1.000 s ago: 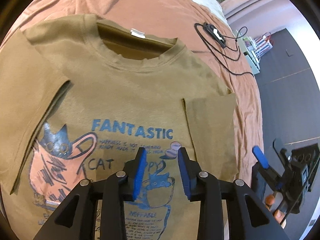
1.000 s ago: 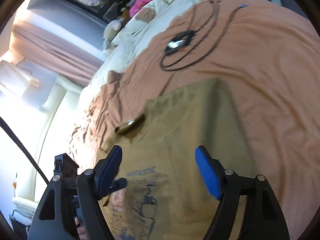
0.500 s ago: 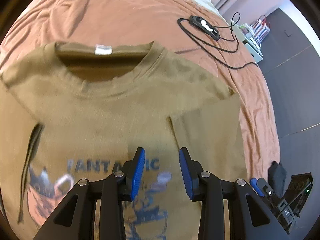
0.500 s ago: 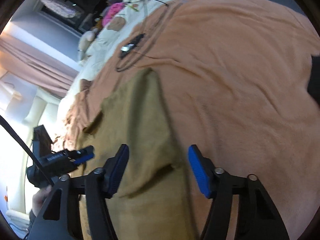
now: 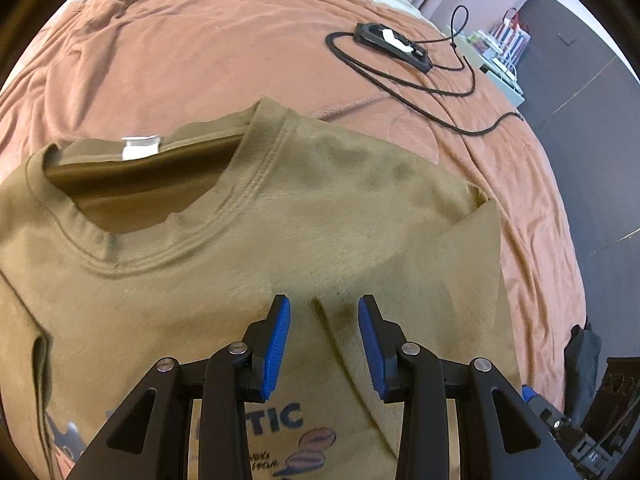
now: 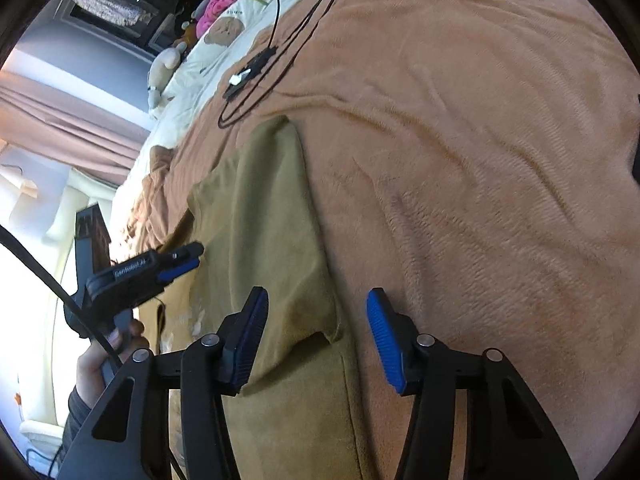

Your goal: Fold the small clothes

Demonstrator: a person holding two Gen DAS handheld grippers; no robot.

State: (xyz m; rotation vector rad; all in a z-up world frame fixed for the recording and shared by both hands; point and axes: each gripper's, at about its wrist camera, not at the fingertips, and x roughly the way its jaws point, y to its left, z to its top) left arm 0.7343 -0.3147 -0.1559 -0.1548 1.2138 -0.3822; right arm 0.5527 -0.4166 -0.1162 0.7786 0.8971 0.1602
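Our left tongs (image 5: 324,344) hang over the chest of the olive T-shirt (image 5: 280,216), blue pads parted with nothing clamped between them; the inner edge of the folded-in sleeve (image 5: 440,280) runs through the gap below. Our right tongs (image 6: 316,336) have just been narrowing, yet the pads stand apart and released, straddling the sleeve's lower corner (image 6: 328,332) at the shirt's outer edge; whether the cloth touches either pad we cannot tell.

The T-shirt lies flat, front up, on a bed covered by a salmon-orange blanket (image 5: 200,60). Its neckline (image 5: 132,184) sits toward the far side in the left view, a white label (image 5: 140,147) showing inside the collar, and blue printed letters (image 5: 288,418) peek out near our left tongs. In the right view the left tongs (image 6: 182,262) appear at the left, held in a hand (image 6: 100,360) with a dark sleeve.

Farther off on the blanket lies a small black device (image 5: 394,46) with a looping black cable (image 5: 420,96). Beyond the blanket's far edge a cream quilt (image 6: 208,64) carries soft toys (image 6: 218,6).
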